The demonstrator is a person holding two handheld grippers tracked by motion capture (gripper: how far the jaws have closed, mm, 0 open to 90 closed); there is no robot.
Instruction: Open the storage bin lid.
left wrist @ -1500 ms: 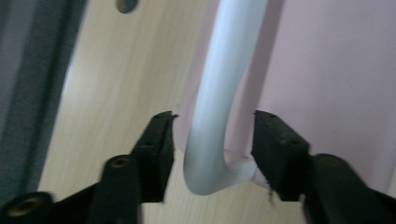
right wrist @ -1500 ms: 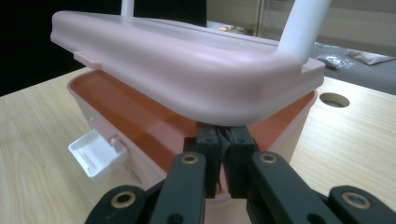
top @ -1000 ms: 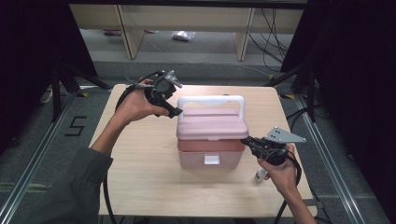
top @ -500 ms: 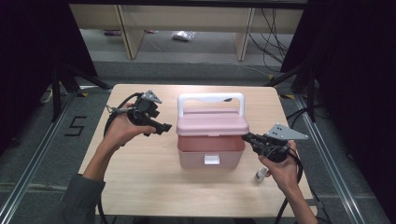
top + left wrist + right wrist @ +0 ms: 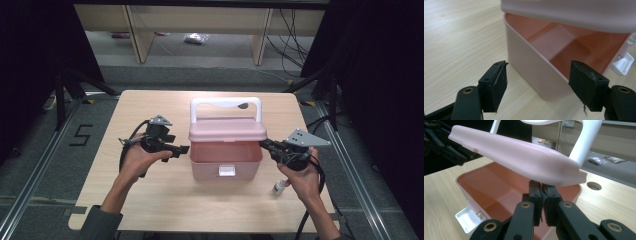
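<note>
A pink box (image 5: pixel 225 162) with a white handle (image 5: pixel 226 103) stands mid-table, its lid (image 5: pixel 227 131) lifted a little off the body. My right gripper (image 5: pixel 262 144) is shut, its tips tucked under the lid's right edge (image 5: pixel 564 173), above the empty inside of the box (image 5: pixel 496 185). My left gripper (image 5: pixel 184 150) is open just left of the box. In the left gripper view its jaws (image 5: pixel 539 85) straddle the box's near corner (image 5: pixel 531 67) without touching it, and nothing is between them. A white latch (image 5: pixel 227 171) hangs open at the front.
A small white bottle (image 5: pixel 278 187) lies on the table by my right hand. The table (image 5: pixel 150 200) has a round hole (image 5: pixel 594 185) beyond the box. Shelving and cables stand on the floor behind the table.
My left hand has come down from beside the handle at the box's back left to table height at its left side. The right gripper has stayed at the lid's right edge.
</note>
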